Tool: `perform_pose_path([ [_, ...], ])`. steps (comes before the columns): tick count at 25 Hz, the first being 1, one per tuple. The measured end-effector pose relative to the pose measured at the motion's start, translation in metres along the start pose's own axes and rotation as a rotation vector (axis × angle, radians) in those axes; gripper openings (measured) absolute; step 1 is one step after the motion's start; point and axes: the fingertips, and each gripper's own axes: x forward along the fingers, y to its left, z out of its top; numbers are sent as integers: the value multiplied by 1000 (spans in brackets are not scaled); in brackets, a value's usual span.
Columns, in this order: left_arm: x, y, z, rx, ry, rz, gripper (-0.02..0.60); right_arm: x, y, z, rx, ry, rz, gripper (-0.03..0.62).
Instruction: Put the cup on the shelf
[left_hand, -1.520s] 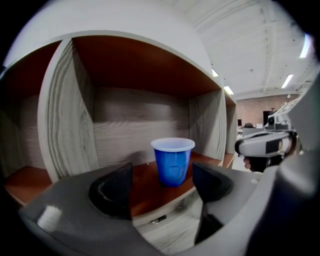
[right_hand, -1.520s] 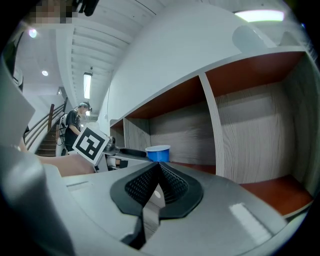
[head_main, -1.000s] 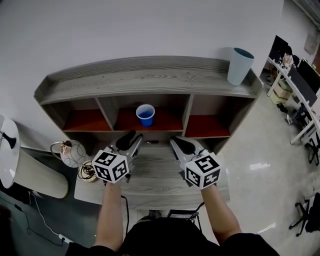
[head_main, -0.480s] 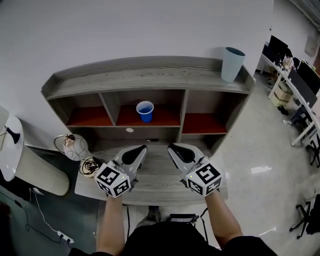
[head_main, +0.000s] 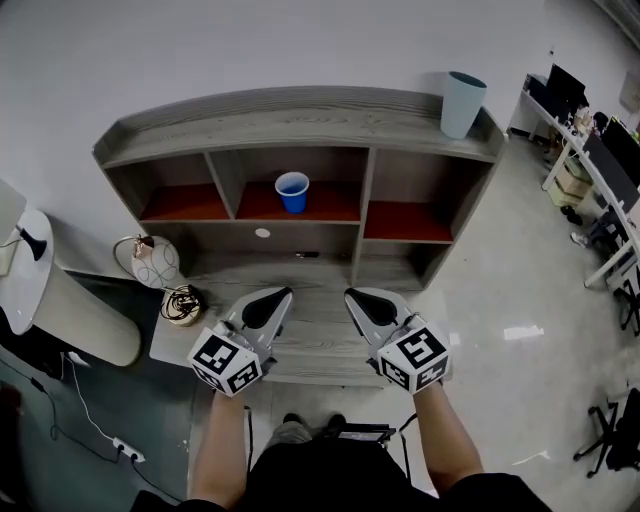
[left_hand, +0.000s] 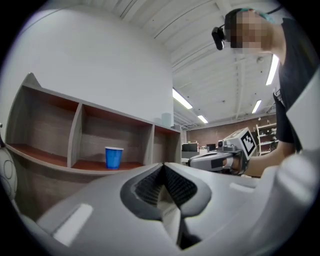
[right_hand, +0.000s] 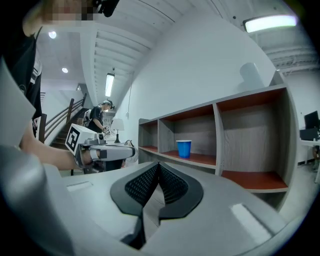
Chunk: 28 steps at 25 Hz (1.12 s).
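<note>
A blue cup (head_main: 292, 191) stands upright in the middle compartment of the grey wooden shelf (head_main: 300, 120); it also shows as the blue cup (left_hand: 114, 157) in the left gripper view and the blue cup (right_hand: 184, 148) in the right gripper view. My left gripper (head_main: 279, 295) hovers over the desk well in front of the shelf, shut, with nothing between its jaws. Beside it my right gripper (head_main: 351, 296) is level with it, also shut and empty. Both are apart from the cup.
A pale blue bin (head_main: 461, 104) stands on the shelf top at the right. A wire ornament (head_main: 153, 262) and a coil of cable (head_main: 183, 304) lie at the desk's left end. A white lamp (head_main: 25, 250) is further left; office desks (head_main: 600, 150) are at the right.
Both grippers have drawn back from the shelf toward the desk's front edge. The cup stays in the middle compartment. The view has pulled back.
</note>
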Motion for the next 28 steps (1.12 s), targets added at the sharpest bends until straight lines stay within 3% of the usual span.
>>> perform_pose_path([
  [4, -7, -8, 2, -19, 1, -11, -2, -16, 4, -3, -29, 16, -37, 12],
  [10, -33, -24, 0, 15, 17, -40, -2, -28, 28, -8, -14, 38, -60, 12],
  [28, -183, -86, -41, -27, 62, -77, -2, -88, 169, -44, 25, 117, -192, 12],
])
